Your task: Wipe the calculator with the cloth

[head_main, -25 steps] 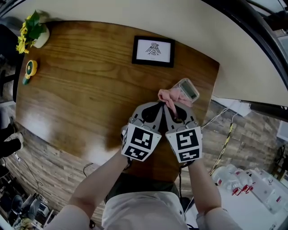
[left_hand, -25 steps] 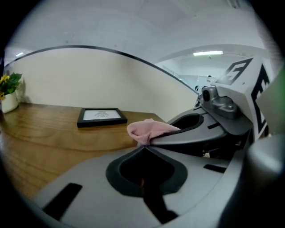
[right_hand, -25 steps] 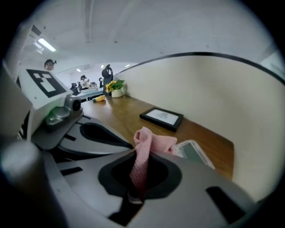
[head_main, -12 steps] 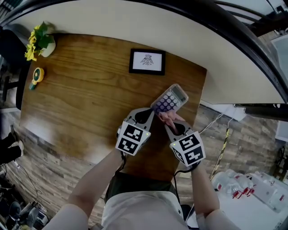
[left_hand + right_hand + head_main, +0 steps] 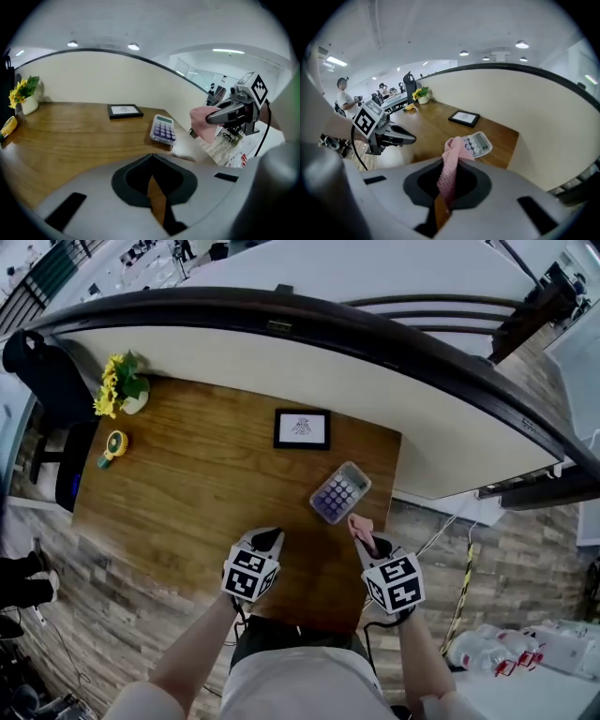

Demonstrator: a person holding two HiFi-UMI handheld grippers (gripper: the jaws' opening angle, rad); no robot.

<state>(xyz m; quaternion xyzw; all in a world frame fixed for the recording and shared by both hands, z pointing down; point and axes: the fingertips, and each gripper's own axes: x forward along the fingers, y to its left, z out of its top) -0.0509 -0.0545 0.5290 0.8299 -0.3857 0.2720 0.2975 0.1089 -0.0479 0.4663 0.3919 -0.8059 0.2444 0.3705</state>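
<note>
Ahead lie calculator (image 5: 339, 492), frame (image 5: 302, 428); right hand-held gripper (image 5: 364, 535) pinches cloth (image 5: 451, 164), left hand-held gripper (image 5: 273, 537) closed.

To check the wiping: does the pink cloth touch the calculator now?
Apart. The left gripper view shows the pink cloth, pinched in the right gripper, held in the air beside the calculator with a clear gap between them.
</note>
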